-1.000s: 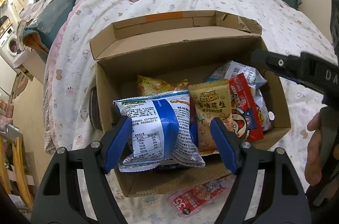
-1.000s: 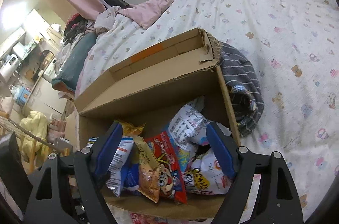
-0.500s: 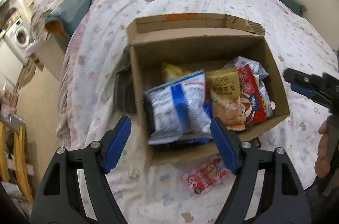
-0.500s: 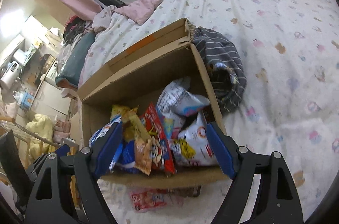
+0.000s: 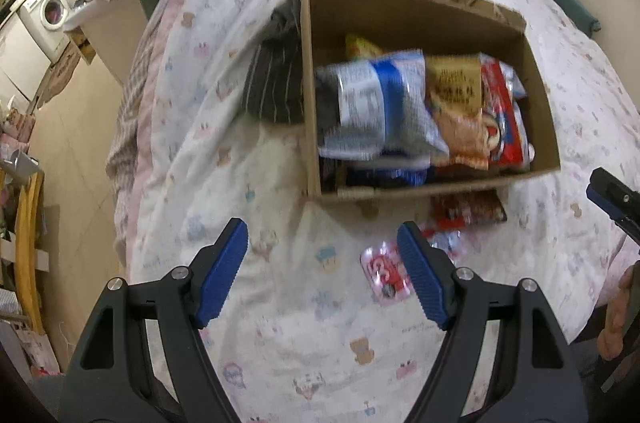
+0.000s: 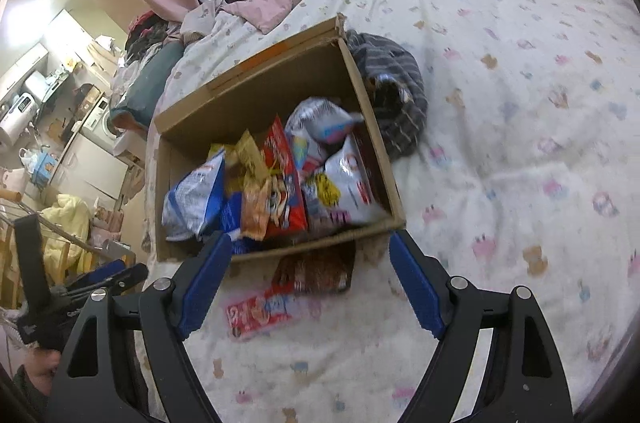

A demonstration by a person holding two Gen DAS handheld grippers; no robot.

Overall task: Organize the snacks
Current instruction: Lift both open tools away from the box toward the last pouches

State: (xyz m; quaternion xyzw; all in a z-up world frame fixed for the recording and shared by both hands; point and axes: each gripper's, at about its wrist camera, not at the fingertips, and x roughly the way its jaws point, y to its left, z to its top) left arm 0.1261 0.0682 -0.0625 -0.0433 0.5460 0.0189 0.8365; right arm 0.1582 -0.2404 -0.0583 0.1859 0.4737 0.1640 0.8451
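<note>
Left wrist view shows the left gripper (image 5: 322,269) with jaws wide and empty over the bedspread (image 5: 280,343), just short of the cardboard box (image 5: 440,189), where most snacks stand packed together, likely to save room. The right gripper (image 6: 310,281) also gapes empty above a red packet (image 6: 260,311), apparently unsorted, though blurred.
</note>
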